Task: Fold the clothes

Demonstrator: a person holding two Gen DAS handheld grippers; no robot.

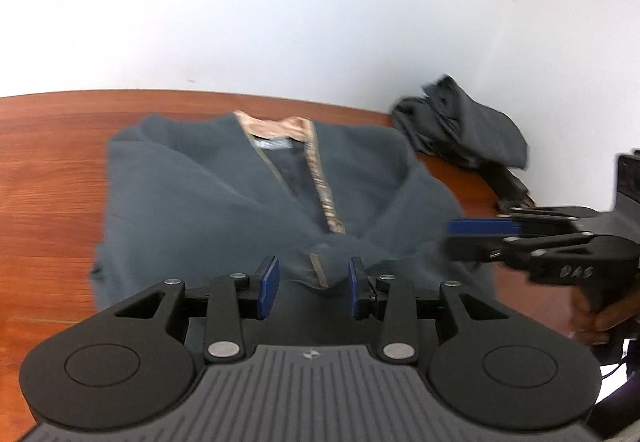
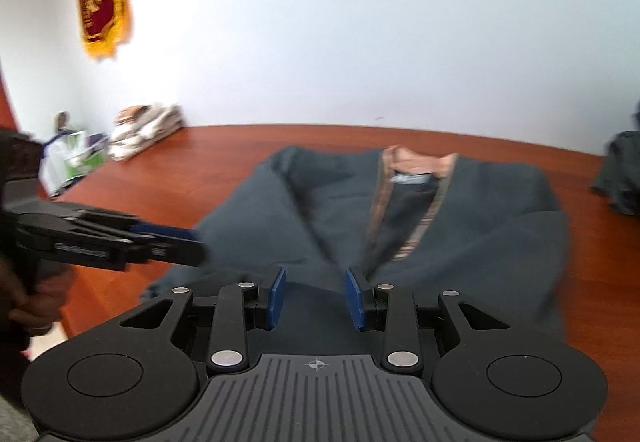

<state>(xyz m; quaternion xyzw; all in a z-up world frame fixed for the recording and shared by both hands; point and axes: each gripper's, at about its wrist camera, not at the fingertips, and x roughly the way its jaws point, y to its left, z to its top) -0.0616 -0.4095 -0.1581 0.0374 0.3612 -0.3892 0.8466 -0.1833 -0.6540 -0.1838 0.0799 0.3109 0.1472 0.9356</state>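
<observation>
Where each camera looks out along its own tongs, the left gripper [image 1: 313, 288] and the right gripper [image 2: 316, 298] both stand open, blue pads apart with nothing between them. Directly ahead of and below both lies a dark grey cardigan [image 1: 256, 202], spread face up on a reddish wooden table [image 1: 52, 162]. Its long axis runs straight away from the tongs: hem nearest, tan-trimmed collar [image 1: 272, 126] farthest. Both sleeves lie folded in across the chest, meeting near the hem. The left tongs sit about at the middle of the hem; the right tongs come in from the right edge, so neither is clearly nearer. Farther off, a second dark garment [image 1: 464, 122] lies crumpled at the table's far right, and light folded cloths [image 2: 146, 130] sit far left.
</observation>
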